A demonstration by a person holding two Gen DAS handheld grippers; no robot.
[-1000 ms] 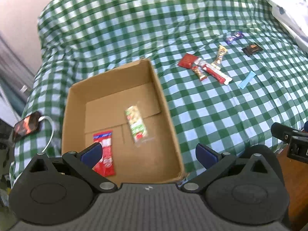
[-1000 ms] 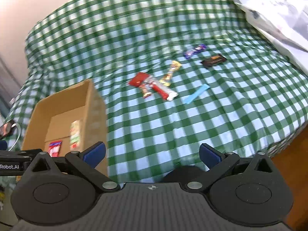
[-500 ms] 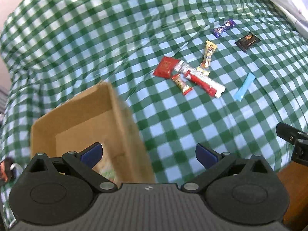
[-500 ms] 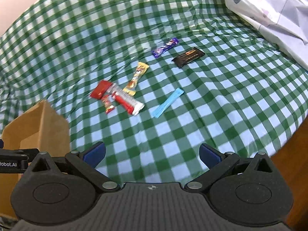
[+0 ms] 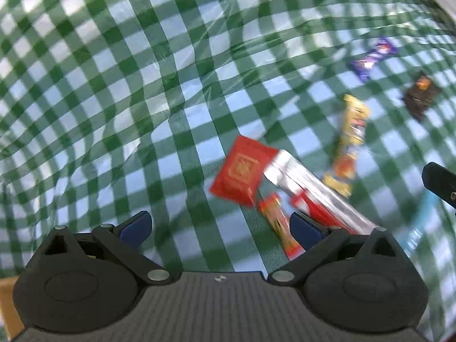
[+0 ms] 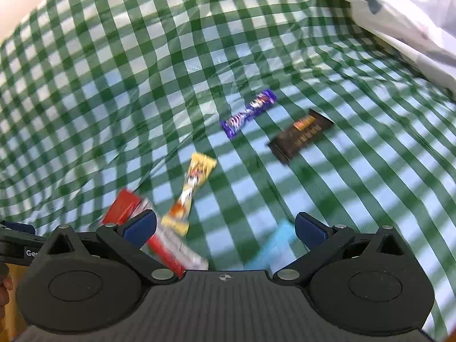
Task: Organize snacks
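Snacks lie on a green checked cloth. In the left wrist view a red square packet (image 5: 242, 171), a silver and red bar (image 5: 319, 196), a small red stick (image 5: 280, 225) and a yellow bar (image 5: 350, 131) lie just ahead of my open, empty left gripper (image 5: 221, 229). A purple bar (image 5: 373, 58) and a dark brown bar (image 5: 420, 97) lie farther right. In the right wrist view my right gripper (image 6: 225, 226) is open and empty above the cloth, with a light blue stick (image 6: 273, 245) between its fingers' span, the yellow bar (image 6: 193, 185) ahead left, the purple bar (image 6: 249, 112) and brown bar (image 6: 302, 134) beyond.
A corner of the cardboard box (image 5: 7, 307) shows at the lower left of the left wrist view. White printed bedding (image 6: 399, 14) lies at the far right. The left gripper's body (image 6: 17, 242) shows at the left edge of the right wrist view.
Both grippers have moved forward and right, away from the box and toward the snack pile; the box has nearly left both views. Both stay open.
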